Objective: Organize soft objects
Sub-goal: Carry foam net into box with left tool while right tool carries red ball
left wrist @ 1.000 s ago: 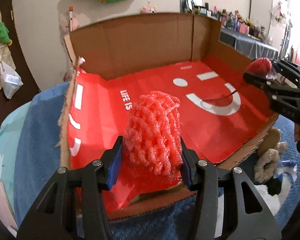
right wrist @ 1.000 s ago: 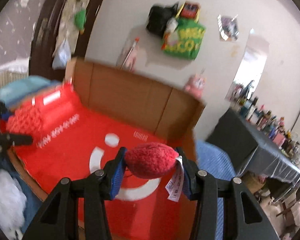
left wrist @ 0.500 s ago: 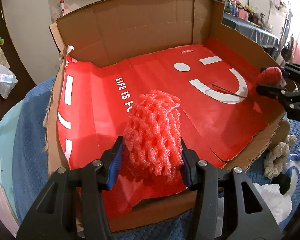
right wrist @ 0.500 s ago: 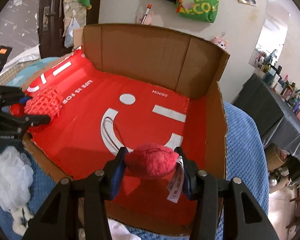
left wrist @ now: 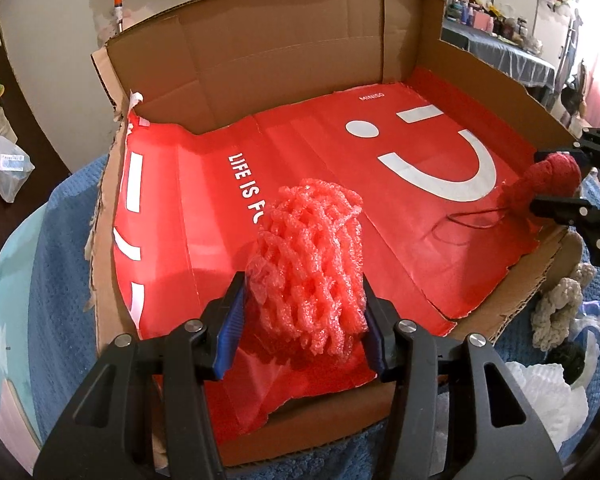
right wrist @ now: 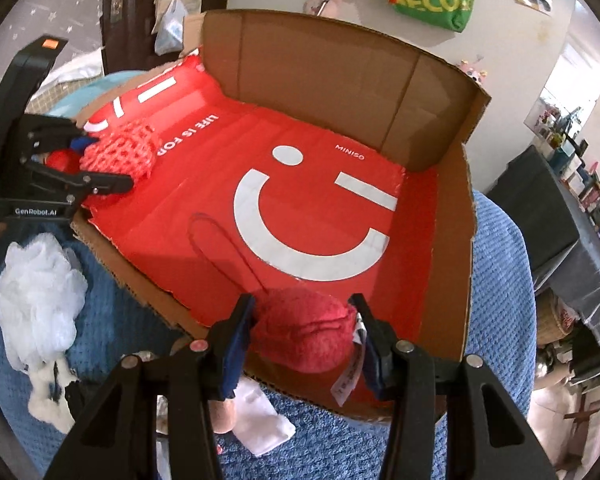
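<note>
Left side: the left gripper [left wrist: 304,320] has its fingers pinching a pink foam net [left wrist: 310,264], which bulges above the blue pads. It hangs over the near left corner of the cardboard box [left wrist: 284,60], just above the red paper liner [left wrist: 320,152]. In my judgement the step in hand is the set-down. Lower until the net rests on the liner, then spread the fingers fully; foam mesh can snag on a pad, so withdraw straight back.

Centre: the liner floor is bare apart from a thin red cord loop [right wrist: 220,240] lying on it, leaving room for both items well apart.

Right side: the right gripper [right wrist: 302,338] has its fingers pinching a red knitted plush [right wrist: 304,336] at the near right edge of the box, with a white tag [right wrist: 348,380] dangling by the right pad. The plush sits barely inside the rim. Carry it further in before release, or it may roll out onto the blue blanket [right wrist: 496,280]. Other soft items wait outside, including a white mesh puff [right wrist: 36,288].
</note>
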`<state>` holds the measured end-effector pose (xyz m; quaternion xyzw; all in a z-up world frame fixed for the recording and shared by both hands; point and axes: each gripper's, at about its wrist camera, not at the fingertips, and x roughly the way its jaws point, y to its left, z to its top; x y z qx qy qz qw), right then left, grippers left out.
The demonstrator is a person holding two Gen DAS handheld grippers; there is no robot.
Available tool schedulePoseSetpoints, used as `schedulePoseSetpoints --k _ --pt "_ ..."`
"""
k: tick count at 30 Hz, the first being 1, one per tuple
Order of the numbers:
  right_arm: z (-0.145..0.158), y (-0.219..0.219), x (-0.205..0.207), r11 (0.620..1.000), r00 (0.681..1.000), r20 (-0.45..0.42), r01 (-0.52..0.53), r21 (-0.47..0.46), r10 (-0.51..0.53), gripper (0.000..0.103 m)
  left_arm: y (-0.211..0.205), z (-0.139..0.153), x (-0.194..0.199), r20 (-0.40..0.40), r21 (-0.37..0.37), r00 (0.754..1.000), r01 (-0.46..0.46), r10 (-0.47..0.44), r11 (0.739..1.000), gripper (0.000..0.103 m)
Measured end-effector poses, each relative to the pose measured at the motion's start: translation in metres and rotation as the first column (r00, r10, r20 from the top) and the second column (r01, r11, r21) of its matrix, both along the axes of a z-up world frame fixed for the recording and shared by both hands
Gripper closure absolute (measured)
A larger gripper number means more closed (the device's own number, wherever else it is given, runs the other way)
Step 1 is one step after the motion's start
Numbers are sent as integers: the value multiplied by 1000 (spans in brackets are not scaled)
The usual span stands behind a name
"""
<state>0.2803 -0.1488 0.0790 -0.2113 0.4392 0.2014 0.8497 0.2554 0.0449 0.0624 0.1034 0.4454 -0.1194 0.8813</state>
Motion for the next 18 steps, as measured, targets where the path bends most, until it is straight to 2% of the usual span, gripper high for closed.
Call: schedulePoseSetpoints --k 3,12,18 --pt "3 4 4 1000 1000 21 8 2 -8 52 -1 -1 0 3 2 1000 0 0 1000 54" --pt "12 17 29 997 985 157 69 47 -76 53 -1 -1 0 2 4 1000 4 -4 1000 53" --pt "-9 24 26 998 993 111 49 -27 -46 53 -1 -1 -1 -2 9 1000 15 -15 1000 53"
